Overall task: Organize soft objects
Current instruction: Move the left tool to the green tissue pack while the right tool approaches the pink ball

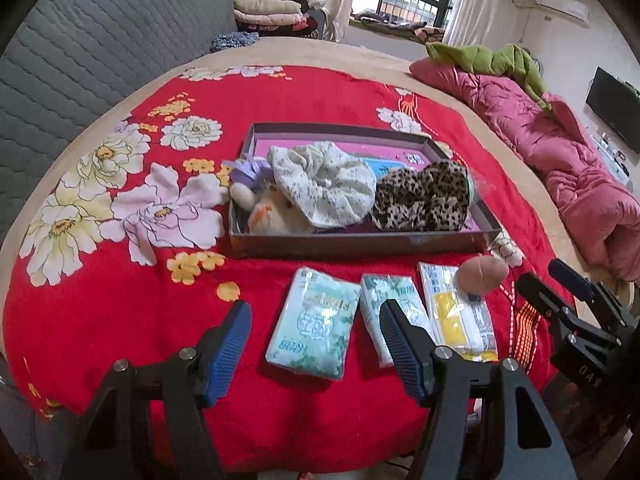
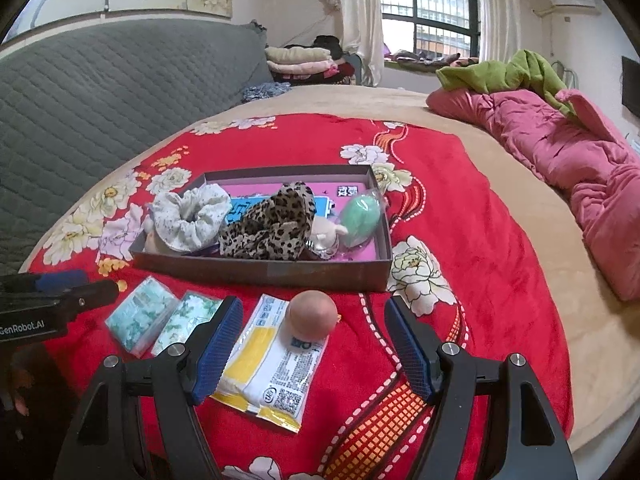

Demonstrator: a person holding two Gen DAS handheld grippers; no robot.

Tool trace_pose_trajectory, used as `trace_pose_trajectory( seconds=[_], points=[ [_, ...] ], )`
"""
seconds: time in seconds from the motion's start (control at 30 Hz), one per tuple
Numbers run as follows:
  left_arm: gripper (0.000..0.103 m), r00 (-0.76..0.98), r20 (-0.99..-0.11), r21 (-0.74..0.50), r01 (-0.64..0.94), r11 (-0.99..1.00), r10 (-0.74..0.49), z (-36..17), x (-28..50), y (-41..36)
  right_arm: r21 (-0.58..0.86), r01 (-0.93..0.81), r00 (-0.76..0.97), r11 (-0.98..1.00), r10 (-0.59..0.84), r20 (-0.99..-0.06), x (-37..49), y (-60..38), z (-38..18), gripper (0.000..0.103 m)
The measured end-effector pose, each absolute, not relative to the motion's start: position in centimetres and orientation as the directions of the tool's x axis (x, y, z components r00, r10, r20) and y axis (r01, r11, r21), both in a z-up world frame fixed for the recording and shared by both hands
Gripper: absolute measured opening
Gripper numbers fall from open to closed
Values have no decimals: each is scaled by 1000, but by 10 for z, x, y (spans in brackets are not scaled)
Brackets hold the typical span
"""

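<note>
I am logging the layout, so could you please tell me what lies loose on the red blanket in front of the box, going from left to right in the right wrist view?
First green tissue pack → second green tissue pack → yellow and white packet → peach-coloured ball, resting on that packet's far right corner.

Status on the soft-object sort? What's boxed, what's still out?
Boxed: white floral scrunchie, leopard scrunchie, green sponge and small plush toys lie in the box. In hand: nothing; left tool and right tool are both open and empty. Left: two green tissue packs, the yellow packet and the peach ball resting on it.
</note>
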State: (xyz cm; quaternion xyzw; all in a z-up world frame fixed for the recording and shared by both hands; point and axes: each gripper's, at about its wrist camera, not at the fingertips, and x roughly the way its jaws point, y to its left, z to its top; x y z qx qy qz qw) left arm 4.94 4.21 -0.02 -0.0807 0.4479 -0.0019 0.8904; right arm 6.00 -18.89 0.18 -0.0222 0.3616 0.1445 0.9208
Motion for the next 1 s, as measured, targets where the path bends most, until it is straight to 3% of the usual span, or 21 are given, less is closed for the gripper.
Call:
trace_pose_trajectory(
  seconds=[1.0],
  points=[
    [66, 529, -843, -154, -66, 986, -96, -35, 54, 39, 41, -313, 646, 949, 244, -723, 75, -183, -32, 74]
  ],
)
